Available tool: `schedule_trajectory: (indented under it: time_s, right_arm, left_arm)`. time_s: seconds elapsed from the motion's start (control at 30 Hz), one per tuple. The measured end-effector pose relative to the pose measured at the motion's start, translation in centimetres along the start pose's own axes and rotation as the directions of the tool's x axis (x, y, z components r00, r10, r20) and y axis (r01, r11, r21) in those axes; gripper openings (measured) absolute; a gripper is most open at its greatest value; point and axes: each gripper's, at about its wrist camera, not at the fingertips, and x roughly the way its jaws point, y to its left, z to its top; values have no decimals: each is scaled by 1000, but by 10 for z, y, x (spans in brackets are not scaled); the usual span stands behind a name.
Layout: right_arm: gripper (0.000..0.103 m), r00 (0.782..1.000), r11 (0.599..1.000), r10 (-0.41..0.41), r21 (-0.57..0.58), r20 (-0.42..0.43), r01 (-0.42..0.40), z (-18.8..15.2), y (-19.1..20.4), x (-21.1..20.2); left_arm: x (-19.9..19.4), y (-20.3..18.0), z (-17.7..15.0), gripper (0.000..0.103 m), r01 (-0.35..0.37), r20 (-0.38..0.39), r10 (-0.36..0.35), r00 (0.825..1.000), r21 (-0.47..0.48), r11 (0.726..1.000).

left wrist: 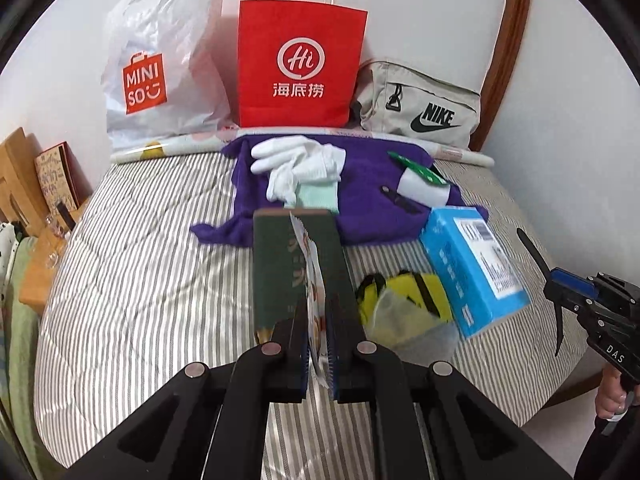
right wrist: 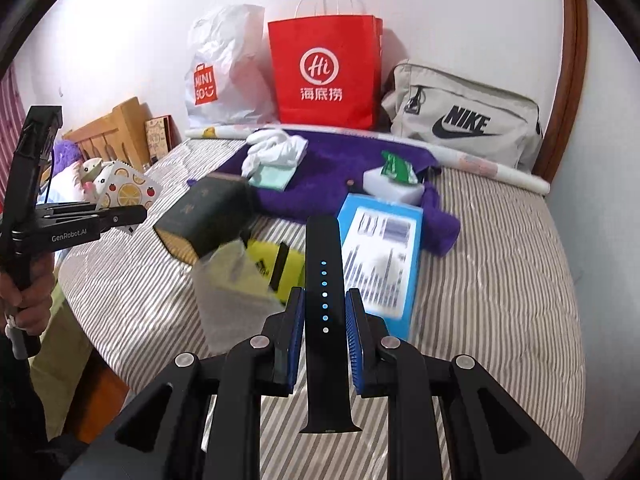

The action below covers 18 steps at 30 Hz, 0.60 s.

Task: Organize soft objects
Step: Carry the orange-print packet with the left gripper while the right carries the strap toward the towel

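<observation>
Looks like the carry step: both picks are made and held above the grey-striped bed quilt. The left gripper is clamped tight on a thin white fruit-print packet. The right gripper has its jaws narrowly apart, pinching a black rubber watch strap. Next move, I'd guess, is dropping each in a bag (maybe the red paper shopping bag?), which needs lining up over an opening before letting go.

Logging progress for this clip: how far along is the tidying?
Nothing looks put away yet. In hand: left hand-held gripper shut on a fruit-print packet; right hand-held gripper holds a black watch strap. Left on the bed: white gloves, purple towel, yellow pouch.
</observation>
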Motion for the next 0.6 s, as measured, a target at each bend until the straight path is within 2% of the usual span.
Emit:
schedule_trajectory:
  time_s: [0.37,0.6]
  right_arm:
    - [20,1000,1000,-4,15,22,4,46,-14,23]
    - [20,999,1000,-17,-16,37,18,78,-19,41]
  left_arm:
    - [18,12,45,8,13,5,-12,1000,-21,1000]
    - [32,20,72,8,11,7,-11,1000,-27,1000]
